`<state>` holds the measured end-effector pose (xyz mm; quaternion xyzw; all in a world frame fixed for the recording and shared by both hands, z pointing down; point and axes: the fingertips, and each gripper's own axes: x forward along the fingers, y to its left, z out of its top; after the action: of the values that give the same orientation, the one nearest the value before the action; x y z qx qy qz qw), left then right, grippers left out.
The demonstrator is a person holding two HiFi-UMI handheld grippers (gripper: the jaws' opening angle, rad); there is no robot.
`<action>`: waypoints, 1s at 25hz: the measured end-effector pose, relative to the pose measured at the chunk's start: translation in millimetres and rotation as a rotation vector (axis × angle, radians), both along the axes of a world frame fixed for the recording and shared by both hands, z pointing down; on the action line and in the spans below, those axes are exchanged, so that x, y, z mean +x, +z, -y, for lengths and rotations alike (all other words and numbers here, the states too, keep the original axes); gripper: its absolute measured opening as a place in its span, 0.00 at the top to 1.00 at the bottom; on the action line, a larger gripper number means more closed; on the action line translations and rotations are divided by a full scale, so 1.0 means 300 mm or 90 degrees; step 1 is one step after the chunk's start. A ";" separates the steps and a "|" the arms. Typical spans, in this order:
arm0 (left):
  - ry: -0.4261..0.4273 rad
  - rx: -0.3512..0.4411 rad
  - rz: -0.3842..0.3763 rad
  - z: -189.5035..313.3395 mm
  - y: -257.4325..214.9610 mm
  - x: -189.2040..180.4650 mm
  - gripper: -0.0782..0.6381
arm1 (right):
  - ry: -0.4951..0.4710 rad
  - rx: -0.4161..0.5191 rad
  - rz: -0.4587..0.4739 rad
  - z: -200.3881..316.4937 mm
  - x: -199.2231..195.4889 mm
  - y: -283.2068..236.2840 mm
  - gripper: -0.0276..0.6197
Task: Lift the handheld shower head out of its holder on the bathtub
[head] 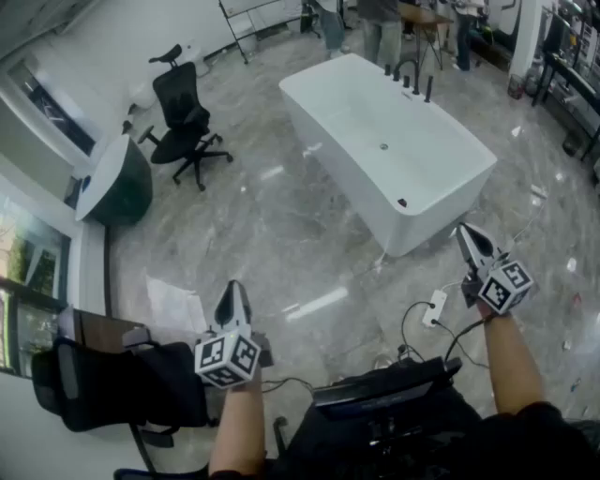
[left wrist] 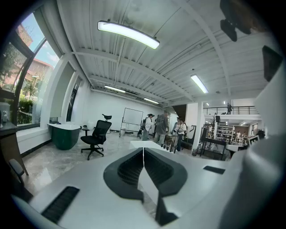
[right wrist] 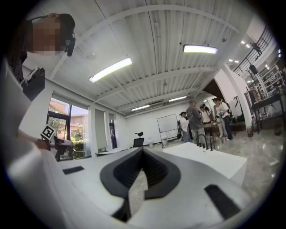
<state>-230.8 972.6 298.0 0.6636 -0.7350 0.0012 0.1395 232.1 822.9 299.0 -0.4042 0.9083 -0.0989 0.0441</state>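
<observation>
The white freestanding bathtub (head: 394, 155) stands on the marble floor ahead of me. Black fittings (head: 414, 82) rise from its far rim; the shower head among them is too small to pick out. My left gripper (head: 234, 289) hovers low at the near left, far from the tub, jaws shut on nothing. My right gripper (head: 466, 232) hangs just short of the tub's near right corner, also shut and empty. In the left gripper view the tub (left wrist: 145, 144) and fittings (left wrist: 172, 144) lie beyond the closed tips (left wrist: 143, 148). The right gripper view shows the tub (right wrist: 210, 155) past its closed tips (right wrist: 142, 149).
A black office chair (head: 185, 117) and a dark green tub (head: 120, 186) stand at the left. Several people (head: 380, 23) stand by a table beyond the white tub. A power strip with cables (head: 434, 307) lies on the floor near me; a dark chair (head: 112, 384) sits at lower left.
</observation>
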 end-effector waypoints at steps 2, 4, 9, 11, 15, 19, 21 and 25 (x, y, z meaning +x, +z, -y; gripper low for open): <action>-0.005 0.006 -0.008 0.007 -0.007 0.005 0.87 | -0.002 0.003 -0.005 0.011 0.004 -0.013 0.95; -0.009 0.006 -0.014 0.008 -0.001 0.023 0.87 | -0.004 0.001 -0.010 0.021 0.017 -0.006 0.95; -0.026 -0.033 -0.008 -0.071 0.062 0.031 0.87 | 0.007 -0.018 -0.021 -0.003 0.045 0.077 0.95; -0.039 -0.044 -0.008 -0.106 0.076 0.013 0.87 | 0.010 -0.020 -0.019 -0.025 0.037 0.085 0.95; -0.038 -0.050 -0.005 -0.122 0.097 0.049 0.87 | 0.022 -0.010 -0.028 -0.039 0.060 0.086 0.95; -0.039 -0.054 0.010 -0.104 0.097 0.121 0.87 | 0.025 -0.015 -0.011 -0.009 0.118 0.118 0.95; -0.031 -0.056 0.016 -0.089 0.091 0.168 0.87 | 0.009 -0.019 -0.017 -0.011 0.140 0.140 0.95; -0.002 -0.057 0.025 -0.053 0.109 0.293 0.87 | -0.006 -0.038 -0.028 -0.015 0.196 0.207 0.95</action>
<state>-142.9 988.4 330.9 0.6553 -0.7378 0.0471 0.1547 290.9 827.5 361.0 -0.4033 0.9075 -0.1170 0.0114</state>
